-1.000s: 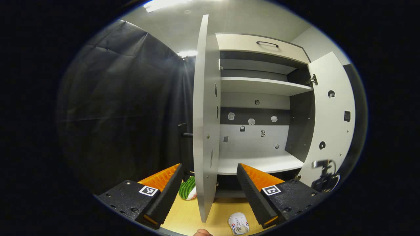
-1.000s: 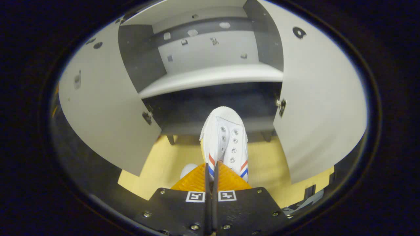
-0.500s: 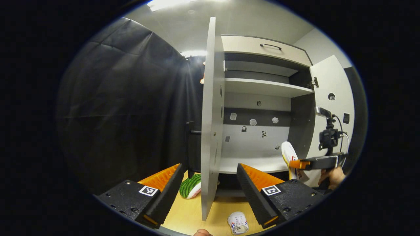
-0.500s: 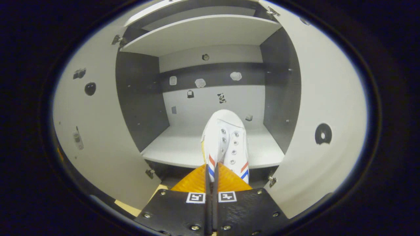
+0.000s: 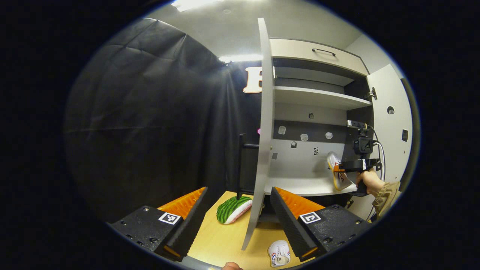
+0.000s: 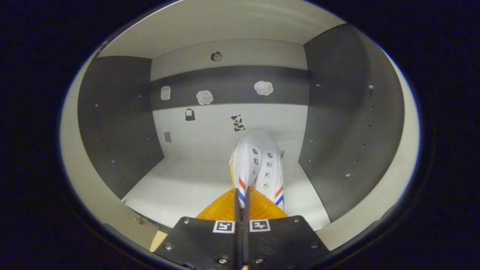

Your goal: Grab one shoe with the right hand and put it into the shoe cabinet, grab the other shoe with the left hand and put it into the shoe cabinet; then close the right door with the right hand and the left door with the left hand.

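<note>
The right hand-held gripper (image 6: 242, 210) is clamped on a white shoe (image 6: 258, 165), fingers pressed together on its heel end, toe pointing at the back wall. It sits inside the shoe cabinet (image 6: 116, 123), above the shelf (image 6: 180, 187), with open room to the left. The left hand-held gripper (image 5: 238, 210) stands apart, holding nothing, near the left door's (image 5: 262, 131) edge. The second shoe (image 5: 279, 253) lies on the surface (image 5: 225, 240).

white shoe (image 6: 257, 165) held inside open cabinet (image 6: 112, 123); other shoe (image 5: 279, 253) on floor.
</note>
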